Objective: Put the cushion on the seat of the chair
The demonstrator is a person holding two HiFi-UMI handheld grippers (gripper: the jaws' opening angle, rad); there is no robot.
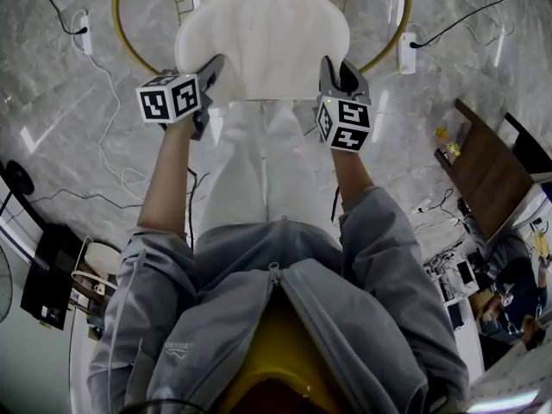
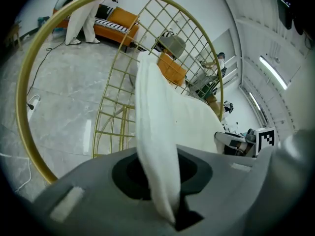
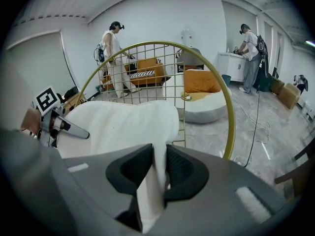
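A white cushion [image 1: 263, 46] hangs between my two grippers over the gold wire chair [image 1: 125, 46]. My left gripper [image 1: 210, 78] is shut on the cushion's left edge, and the white fabric [image 2: 157, 146] runs up out of its jaws. My right gripper [image 1: 332, 74] is shut on the cushion's right edge, with the fabric [image 3: 150, 191] pinched between its dark pads [image 3: 179, 168]. The chair's round gold rim [image 3: 229, 107] and wire-grid back [image 2: 128, 117] stand just behind the cushion. The seat itself is hidden under the cushion.
Grey marble floor [image 1: 60, 128] with cables [image 1: 108, 145] and power strips [image 1: 407, 50] surrounds the chair. A dark wooden table [image 1: 487, 175] is at the right. Further off are an orange sofa [image 3: 142, 75], a round floor cushion [image 3: 211, 104] and people standing [image 3: 115, 58].
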